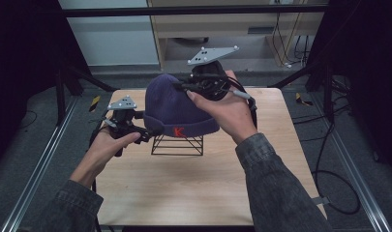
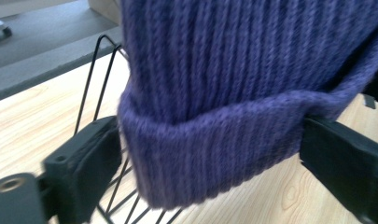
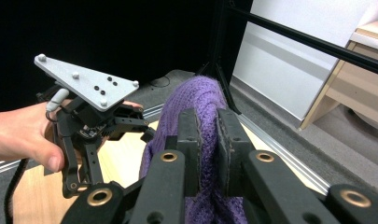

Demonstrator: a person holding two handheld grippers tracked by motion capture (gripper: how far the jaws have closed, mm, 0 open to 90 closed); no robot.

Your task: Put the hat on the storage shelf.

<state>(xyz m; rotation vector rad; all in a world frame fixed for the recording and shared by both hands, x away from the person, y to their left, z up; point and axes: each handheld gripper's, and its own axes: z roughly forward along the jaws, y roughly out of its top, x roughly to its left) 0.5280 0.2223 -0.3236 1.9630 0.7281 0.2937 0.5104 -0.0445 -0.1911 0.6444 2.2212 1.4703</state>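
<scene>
A purple knit beanie with a red K on its folded brim sits over a black wire stand on the wooden table. My right gripper is at the top back of the hat, and its jaws are shut on a pinch of the crown. At the hat's left side, my left gripper stands wide, with the folded brim between its jaws. The cloth reaches both pads but does not look squeezed. The stand's wires show behind the brim.
Metal rails run along both sides of the table, and black frame posts stand at its far corners. Cables lie on the floor at the right. A wooden cabinet stands beyond the far edge.
</scene>
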